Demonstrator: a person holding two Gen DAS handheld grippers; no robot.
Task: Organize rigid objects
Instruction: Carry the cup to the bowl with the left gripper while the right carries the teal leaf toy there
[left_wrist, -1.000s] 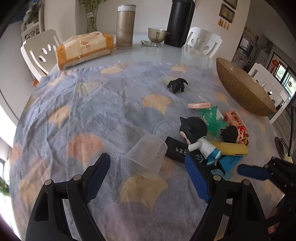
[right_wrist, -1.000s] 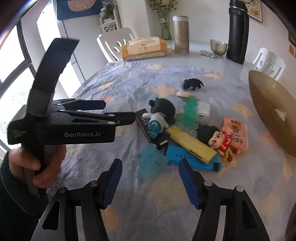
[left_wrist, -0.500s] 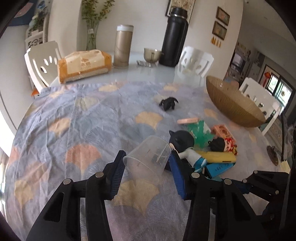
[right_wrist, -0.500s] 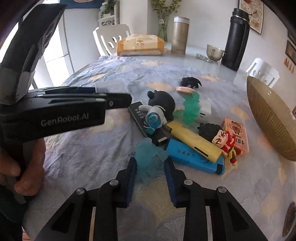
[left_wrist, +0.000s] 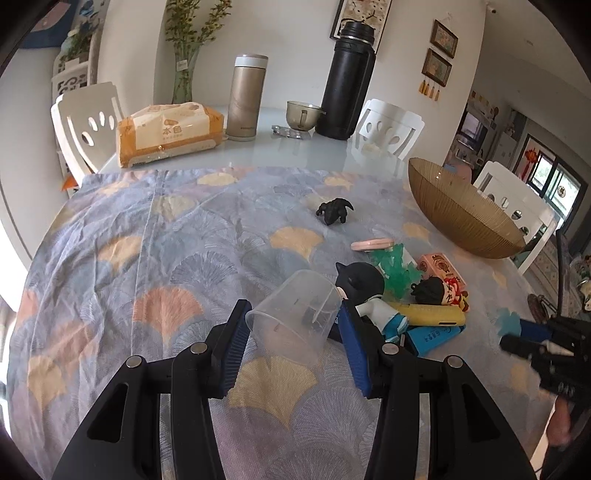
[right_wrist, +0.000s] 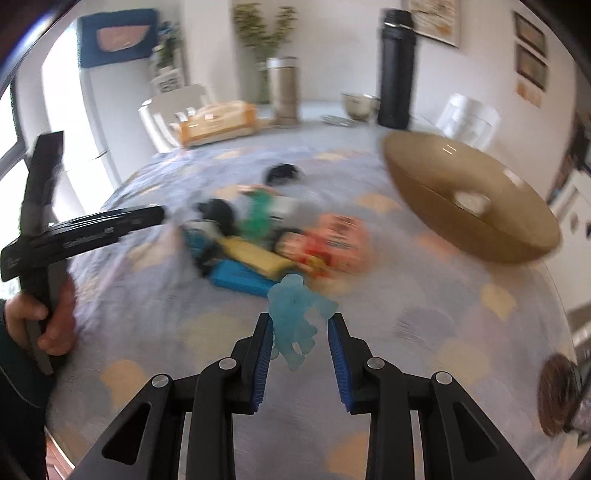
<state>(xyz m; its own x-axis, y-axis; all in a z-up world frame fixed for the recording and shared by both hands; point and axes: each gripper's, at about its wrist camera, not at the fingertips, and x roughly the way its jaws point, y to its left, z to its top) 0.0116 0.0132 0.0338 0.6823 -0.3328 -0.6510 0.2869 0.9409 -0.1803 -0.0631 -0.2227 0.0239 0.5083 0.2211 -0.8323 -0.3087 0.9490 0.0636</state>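
Starting with the largest item, the amber bowl (left_wrist: 461, 218) sits at two o'clock on the patterned cloth (left_wrist: 147, 258) in the left wrist view, apparently the collection point. It looks rigid and breakable, so parts should be lowered in, not dropped.

The clear plastic cup (left_wrist: 295, 317) lies tipped between the left gripper (left_wrist: 293, 347) pads, mouth toward the camera. It is judged light, thin-walled and slippery; it will flex under pressure. The best hold is across the wall near the rim with moderate force. The left claw is part closed, both pads pressing on the cup's sides.

The toy pile (left_wrist: 406, 295) rests at three o'clock of the cup.

The translucent blue figure (right_wrist: 295, 321) appears small, light and fairly stiff, with thin limbs. It should be held by the torso. The right gripper (right_wrist: 301, 347) is nearly closed, pinching the figure; in the blurred right wrist view it appears clear of the cloth, with the bowl at one o'clock.
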